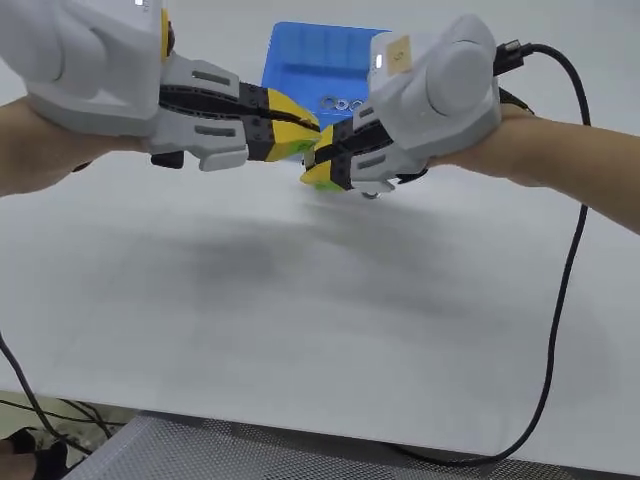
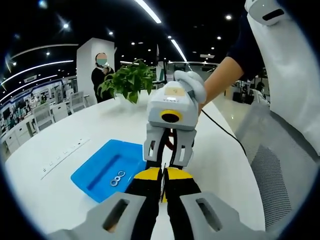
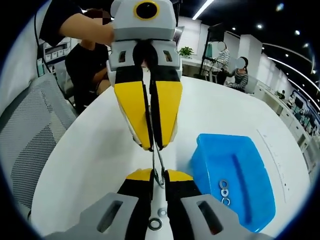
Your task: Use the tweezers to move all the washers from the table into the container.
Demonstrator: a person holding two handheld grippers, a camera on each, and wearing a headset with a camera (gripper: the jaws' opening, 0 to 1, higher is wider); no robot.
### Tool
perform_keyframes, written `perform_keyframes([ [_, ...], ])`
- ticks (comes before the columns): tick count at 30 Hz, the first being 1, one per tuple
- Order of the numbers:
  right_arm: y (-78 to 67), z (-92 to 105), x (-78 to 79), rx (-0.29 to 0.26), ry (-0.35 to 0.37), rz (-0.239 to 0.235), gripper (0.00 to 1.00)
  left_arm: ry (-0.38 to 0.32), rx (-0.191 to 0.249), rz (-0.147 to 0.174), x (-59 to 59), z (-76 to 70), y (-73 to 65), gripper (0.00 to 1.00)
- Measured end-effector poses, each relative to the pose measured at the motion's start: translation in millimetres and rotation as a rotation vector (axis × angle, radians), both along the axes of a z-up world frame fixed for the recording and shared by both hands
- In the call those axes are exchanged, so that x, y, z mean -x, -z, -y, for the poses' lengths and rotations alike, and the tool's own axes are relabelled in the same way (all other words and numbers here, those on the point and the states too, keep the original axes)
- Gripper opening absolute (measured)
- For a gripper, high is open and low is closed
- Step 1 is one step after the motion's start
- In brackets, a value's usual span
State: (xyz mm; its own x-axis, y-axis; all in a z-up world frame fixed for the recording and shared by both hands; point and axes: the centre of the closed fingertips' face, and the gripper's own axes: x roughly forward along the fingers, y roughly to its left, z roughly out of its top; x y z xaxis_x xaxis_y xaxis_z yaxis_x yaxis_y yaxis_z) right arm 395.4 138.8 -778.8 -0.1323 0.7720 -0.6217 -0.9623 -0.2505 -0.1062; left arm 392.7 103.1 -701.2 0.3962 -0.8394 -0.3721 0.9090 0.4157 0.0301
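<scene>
— Where were the small flat metal washers?
— Two on the white worktop, three in the blue plastic container. The left gripper and right gripper both clamped thin metal tweezers. Probably light, slippery; pinch rims.

We're in a big open-plan office, no question. Long light strips run across a dark ceiling, with small spotlights dotted between them. The bench is a long white worktop with a row of sockets set into its surface, and a grey mesh office chair sits right at its edge. A leafy potted plant stands at the far end, beside a broad white pillar where a person is standing. Off to the side, rows of desks and chairs stretch away, and more people sit at another white table.
</scene>
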Motion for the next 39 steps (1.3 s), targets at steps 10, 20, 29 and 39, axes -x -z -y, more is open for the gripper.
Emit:
perform_keyframes([
  [10, 0.8, -1.7, -2.7, -0.017, 0.030, -0.006, 0.09, -0.055, -0.025, -0.016, 0.9, -3.1, 0.6, 0.13],
  [20, -8.8, 1.9, -2.3, -0.029, 0.058, -0.008, 0.09, -0.106, -0.011, 0.000, -0.2, -10.4, -10.0, 0.26],
  [29, -32.7, 11.3, 2.5, -0.050, 0.079, 0.005, 0.09, -0.133, -0.021, 0.005, 10.2, -12.6, -14.5, 0.40],
  [39, -69.4, 23.8, 8.8, -0.100, 0.123, 0.002, 0.09, -0.186, 0.060, -0.007, 23.1, -9.6, -28.5, 0.60],
])
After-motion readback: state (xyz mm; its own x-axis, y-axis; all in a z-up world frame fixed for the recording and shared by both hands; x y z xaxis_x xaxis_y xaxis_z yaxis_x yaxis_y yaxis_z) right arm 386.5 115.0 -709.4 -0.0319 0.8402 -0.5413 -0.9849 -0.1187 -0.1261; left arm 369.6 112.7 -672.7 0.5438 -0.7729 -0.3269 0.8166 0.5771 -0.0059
